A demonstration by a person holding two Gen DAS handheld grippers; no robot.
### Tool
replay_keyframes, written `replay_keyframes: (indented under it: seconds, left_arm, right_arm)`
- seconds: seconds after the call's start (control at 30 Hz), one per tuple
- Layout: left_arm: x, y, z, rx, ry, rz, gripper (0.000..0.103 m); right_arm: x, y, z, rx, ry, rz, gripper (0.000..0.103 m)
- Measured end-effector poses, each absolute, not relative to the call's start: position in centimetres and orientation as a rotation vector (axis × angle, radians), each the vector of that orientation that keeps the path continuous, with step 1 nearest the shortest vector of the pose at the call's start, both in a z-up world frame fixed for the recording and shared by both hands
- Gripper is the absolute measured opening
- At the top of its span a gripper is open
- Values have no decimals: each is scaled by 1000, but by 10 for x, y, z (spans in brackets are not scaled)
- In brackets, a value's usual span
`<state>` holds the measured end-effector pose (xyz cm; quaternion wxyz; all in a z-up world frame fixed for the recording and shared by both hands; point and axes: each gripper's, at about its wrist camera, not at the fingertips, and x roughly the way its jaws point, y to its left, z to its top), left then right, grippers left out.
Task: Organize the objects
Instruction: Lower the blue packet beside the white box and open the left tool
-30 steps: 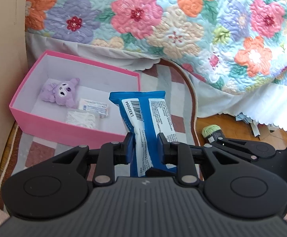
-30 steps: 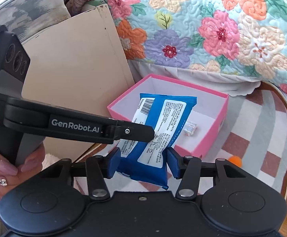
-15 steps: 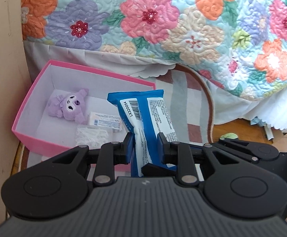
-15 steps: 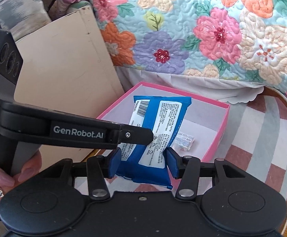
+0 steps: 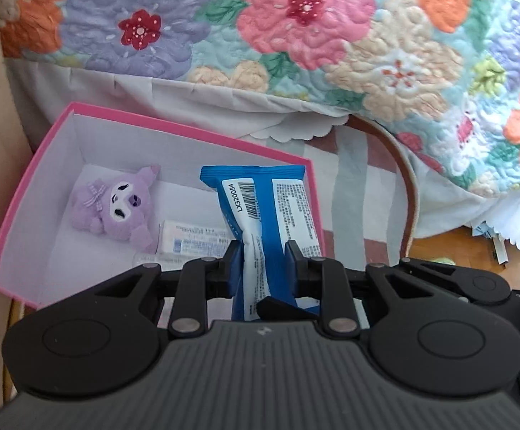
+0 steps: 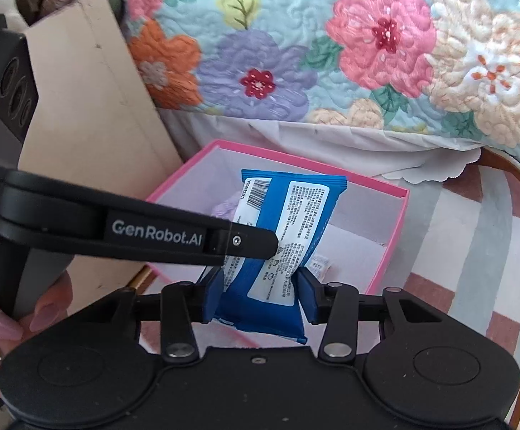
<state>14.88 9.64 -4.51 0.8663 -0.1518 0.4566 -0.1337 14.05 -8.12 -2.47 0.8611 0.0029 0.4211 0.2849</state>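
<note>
The blue snack packet (image 5: 260,236) stands upright between the fingers of both tools at once. The left hand-held gripper (image 5: 263,263) is clamped on its lower half, the pads pinching the wrapper into a waist. The right hand-held gripper (image 6: 260,295) has the same packet (image 6: 288,236) between its blue pads, which touch its sides as the jaws are closing. The packet hangs over the near right part of the pink box (image 5: 27,211), its top edge level with the far rim.

Counted: 1 blue packet, 1 pink box, 2 hand-held grippers. Inside the box lie 1 purple plush toy (image 5: 116,208), 1 small white-and-blue packet (image 5: 192,238) just beside it and 1 clear wrapper (image 5: 152,258) — partly hidden by the left tool. The box sits on a striped rug (image 6: 475,236) next to a floral quilt (image 5: 331,36).
</note>
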Motion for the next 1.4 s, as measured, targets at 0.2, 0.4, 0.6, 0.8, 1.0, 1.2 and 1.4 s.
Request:
replay_keyframes:
  seconds: [0.2, 0.4, 0.6, 0.8, 1.0, 1.2, 1.4]
  left_arm:
    - [162, 105, -76, -368, 997, -268, 23]
    - [169, 111, -97, -427, 1023, -268, 23]
    - [172, 109, -109, -443, 1012, -310, 23]
    - [177, 108, -117, -457, 1033, -320, 23]
    - [184, 101, -120, -440, 1035, -371, 23]
    - [191, 95, -123, -410, 1040, -387, 23]
    - [191, 93, -128, -366, 1061, -363, 22]
  right_arm:
    - [155, -71, -48, -17, 928, 573, 47]
    - [154, -61, -66, -75, 923, 550, 47]
    - [158, -61, -72, -103, 927, 521, 47]
    - [160, -60, -76, -114, 939, 514, 47]
    - [161, -60, -75, -165, 952, 443, 43]
    - [163, -62, -77, -180, 947, 430, 41]
    - [158, -60, -73, -234, 927, 415, 40]
